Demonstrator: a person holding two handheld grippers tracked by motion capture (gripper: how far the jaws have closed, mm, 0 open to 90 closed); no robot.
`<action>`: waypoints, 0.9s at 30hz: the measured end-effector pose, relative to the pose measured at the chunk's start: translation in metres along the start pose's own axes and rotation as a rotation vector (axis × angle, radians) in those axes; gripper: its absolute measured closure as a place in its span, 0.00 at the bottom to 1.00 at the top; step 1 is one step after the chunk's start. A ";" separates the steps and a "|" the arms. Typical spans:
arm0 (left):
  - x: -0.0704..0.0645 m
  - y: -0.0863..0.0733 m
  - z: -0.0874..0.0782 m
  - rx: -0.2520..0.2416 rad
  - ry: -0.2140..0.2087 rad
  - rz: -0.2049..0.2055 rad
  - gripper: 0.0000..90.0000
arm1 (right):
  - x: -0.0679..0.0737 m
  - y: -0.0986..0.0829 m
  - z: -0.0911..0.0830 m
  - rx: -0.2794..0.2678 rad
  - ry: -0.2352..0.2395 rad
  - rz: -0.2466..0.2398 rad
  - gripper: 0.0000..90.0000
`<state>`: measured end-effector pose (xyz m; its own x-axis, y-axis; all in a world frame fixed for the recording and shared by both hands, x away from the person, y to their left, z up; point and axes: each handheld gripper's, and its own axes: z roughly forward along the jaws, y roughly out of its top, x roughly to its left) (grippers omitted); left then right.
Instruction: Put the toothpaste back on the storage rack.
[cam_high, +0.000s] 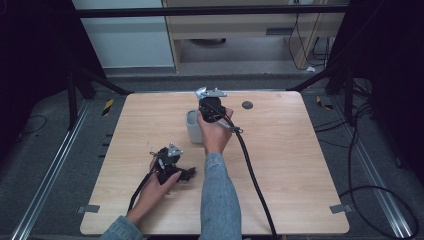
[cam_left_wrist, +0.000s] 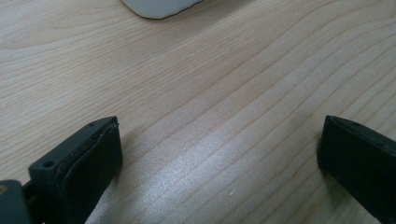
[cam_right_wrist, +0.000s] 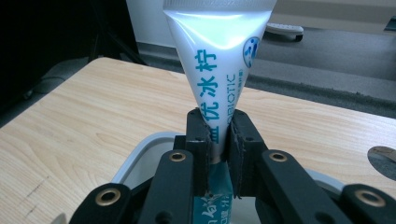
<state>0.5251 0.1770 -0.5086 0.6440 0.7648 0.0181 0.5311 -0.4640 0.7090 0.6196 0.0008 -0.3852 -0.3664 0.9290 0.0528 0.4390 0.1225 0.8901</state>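
Wooden table (cam_high: 280, 165): right gripper (cam_right_wrist: 218, 140) clamps tube (cam_right_wrist: 215, 60) above cup (cam_high: 193, 126); left gripper (cam_left_wrist: 219, 154) agape.

Even overhead light; sheen on table (cam_left_wrist: 196, 172); dark surroundings; near tube (cam_right_wrist: 217, 56) overexposed.

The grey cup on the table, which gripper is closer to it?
Right. The right gripper is directly above the grey cup, clamped on a toothpaste tube. The left gripper rests on the table, open, nearer the person.

Glossy white plastic tube (cam_right_wrist: 215, 70), matt black gripper (cam_right_wrist: 218, 135) pads, smooth pale wood-grain table (cam_high: 280, 150).
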 end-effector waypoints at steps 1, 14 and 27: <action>0.000 0.000 0.000 0.000 0.000 0.000 0.00 | 0.000 0.000 0.000 0.000 0.000 0.000 0.89; 0.000 0.000 0.000 -0.003 0.000 0.000 0.00 | 0.005 -0.006 0.005 0.029 0.016 -0.031 0.89; 0.000 0.000 0.000 -0.002 0.001 0.000 0.00 | 0.002 -0.008 0.006 0.041 0.015 -0.024 0.89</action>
<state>0.5252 0.1769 -0.5088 0.6434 0.7653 0.0184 0.5299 -0.4626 0.7108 0.6202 0.0033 -0.3944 -0.3895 0.9202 0.0383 0.4630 0.1596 0.8719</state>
